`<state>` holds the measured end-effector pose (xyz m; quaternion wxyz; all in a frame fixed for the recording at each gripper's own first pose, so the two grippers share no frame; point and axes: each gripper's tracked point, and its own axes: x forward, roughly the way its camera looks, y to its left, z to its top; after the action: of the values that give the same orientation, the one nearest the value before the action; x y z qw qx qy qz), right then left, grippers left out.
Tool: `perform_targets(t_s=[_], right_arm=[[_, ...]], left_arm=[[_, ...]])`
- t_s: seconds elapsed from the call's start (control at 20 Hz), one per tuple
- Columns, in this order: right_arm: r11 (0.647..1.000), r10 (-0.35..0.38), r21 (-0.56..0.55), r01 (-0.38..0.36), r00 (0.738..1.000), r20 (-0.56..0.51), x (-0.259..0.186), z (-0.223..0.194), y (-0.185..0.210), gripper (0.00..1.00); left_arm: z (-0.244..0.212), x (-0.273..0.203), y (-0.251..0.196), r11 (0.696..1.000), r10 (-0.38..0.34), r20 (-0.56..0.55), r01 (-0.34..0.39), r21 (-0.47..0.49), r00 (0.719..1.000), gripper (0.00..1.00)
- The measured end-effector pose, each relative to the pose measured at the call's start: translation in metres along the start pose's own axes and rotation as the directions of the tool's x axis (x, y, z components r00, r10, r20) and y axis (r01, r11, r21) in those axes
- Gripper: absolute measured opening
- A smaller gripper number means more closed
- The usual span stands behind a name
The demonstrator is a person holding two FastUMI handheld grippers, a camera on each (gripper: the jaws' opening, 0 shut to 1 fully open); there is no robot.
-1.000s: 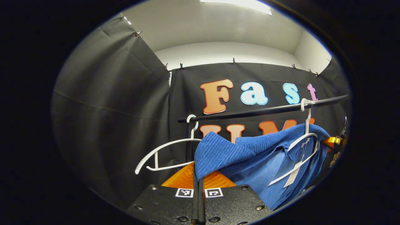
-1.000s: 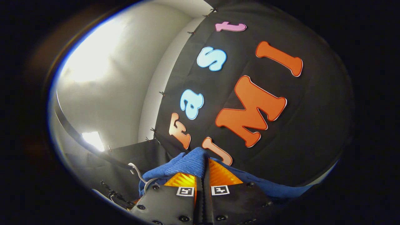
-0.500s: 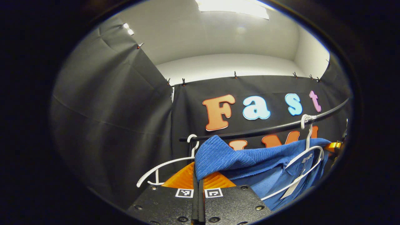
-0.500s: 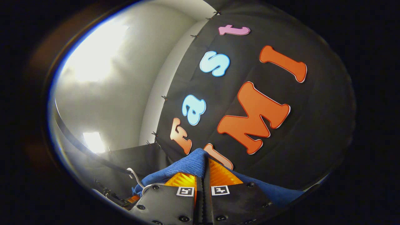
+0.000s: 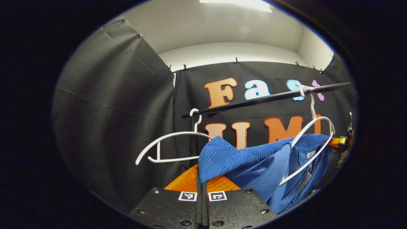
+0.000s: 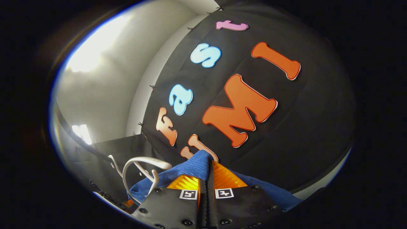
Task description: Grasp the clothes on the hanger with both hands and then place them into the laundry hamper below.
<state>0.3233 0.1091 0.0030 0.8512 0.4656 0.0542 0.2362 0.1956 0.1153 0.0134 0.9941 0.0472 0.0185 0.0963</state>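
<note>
Counts: 1 blue garment (image 5: 254, 162), 2 white hangers, 1 black rail (image 5: 267, 99), 2 grippers.

Left gripper view: left gripper (image 5: 201, 178) is clenched on a ribbed blue fold of the garment, which bunches up right above the closed fingers. From that pinch the cloth stretches toward the rail's right end, where it drapes on and around the loaded hanger (image 5: 313, 140). The hanger's top arc stands bare above the fabric, its lower bar crosses in front of the cloth, and its hook sits on the rail near the right end. A small pale tag hangs by that hanger; detail too small to tell.

Empty hanger (image 5: 168, 146) hooks on the rail's left end, well apart from the loaded one and just left of the pinched fold. It carries nothing. A dark upright post drops from the rail's left end behind it.

Far right edge of the same view: part of the other gripper, orange piece visible, just beside the garment's far side.

Right gripper view: right gripper (image 6: 207, 173) is clamped on another ribbed blue edge of the garment (image 6: 194, 167), with cloth spreading out both sides under the fingers. The white hanger (image 6: 140, 168) loops just left of the fingers, touching the fabric. The rail (image 6: 79, 140) runs as a dark curve at left.

Around: black cloth walls clipped along the top, white wall and ceiling above, ceiling light panel (image 5: 237, 2).
</note>
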Motion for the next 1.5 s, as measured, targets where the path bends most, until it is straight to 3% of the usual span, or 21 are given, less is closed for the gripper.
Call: perform_targets(t_s=[0.4, 0.8, 0.95, 1.2, 1.5], right_arm=[[0.998, -0.057, 0.027, 0.058, 0.998, -0.035, -0.035, -0.035, -0.026, 0.06], [0.992, -0.128, -0.026, 0.126, 0.988, -0.089, -0.081, -0.068, -0.046, 0.07], [0.991, -0.131, -0.021, 0.129, 0.985, -0.114, -0.093, -0.085, -0.046, 0.06], [0.987, -0.160, -0.060, 0.152, 0.975, -0.157, -0.111, -0.113, -0.053, 0.06], [0.975, -0.189, -0.157, 0.159, 0.960, -0.204, -0.123, -0.140, -0.045, 0.07]], left_arm=[[-0.033, -0.037, -0.002, 1.000, -0.012, -0.028, 0.012, 0.000, 1.000, 0.00], [-0.080, -0.074, 0.002, 0.999, -0.017, -0.117, 0.013, -0.040, 0.993, 0.00], [-0.112, -0.089, -0.014, 0.994, -0.067, -0.194, 0.048, -0.100, 0.979, 0.00], [-0.139, -0.102, -0.043, 0.991, -0.114, -0.231, 0.094, -0.097, 0.966, 0.00], [-0.131, -0.116, -0.095, 0.976, -0.208, -0.222, 0.188, -0.106, 0.953, 0.00]])
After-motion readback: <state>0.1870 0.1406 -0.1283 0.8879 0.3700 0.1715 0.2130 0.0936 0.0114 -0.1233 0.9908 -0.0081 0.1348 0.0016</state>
